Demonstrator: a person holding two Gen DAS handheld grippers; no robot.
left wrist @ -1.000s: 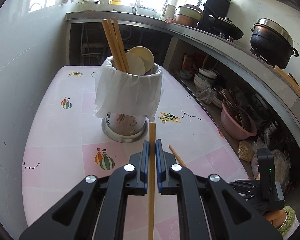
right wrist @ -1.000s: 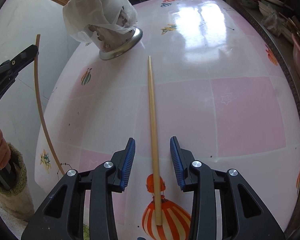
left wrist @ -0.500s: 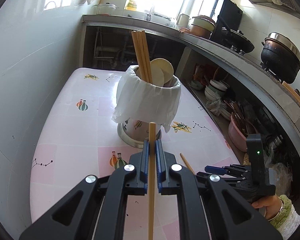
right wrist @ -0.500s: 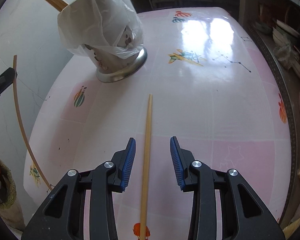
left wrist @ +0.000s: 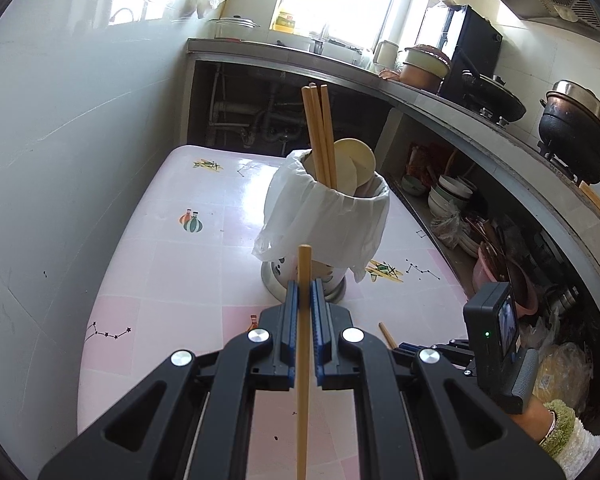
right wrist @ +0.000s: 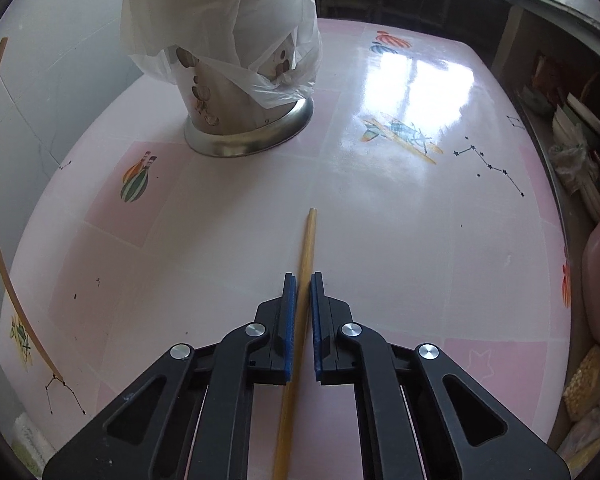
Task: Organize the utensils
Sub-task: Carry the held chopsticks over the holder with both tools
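Table top (right wrist: 380, 240): pale pink w/ darker pink squares, printed w/ striped balloons, planes & black star constellations. Utensil holder (right wrist: 236, 120): silver metal, brown leaf-like marks, draped w/ white plastic bag (right wrist: 220, 12). Chopsticks (left wrist: 320, 132): light tan wood. Gripper pads (right wrist: 288, 320): blue, on black bodies. Wall (left wrist: 60, 140): white tile.

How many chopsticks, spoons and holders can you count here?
Chopsticks: 5 (3 standing in the holder, 1 gripped in the left tool, 1 gripped in the right tool)
Round spoons: 2
Holder: 1
Total: 8
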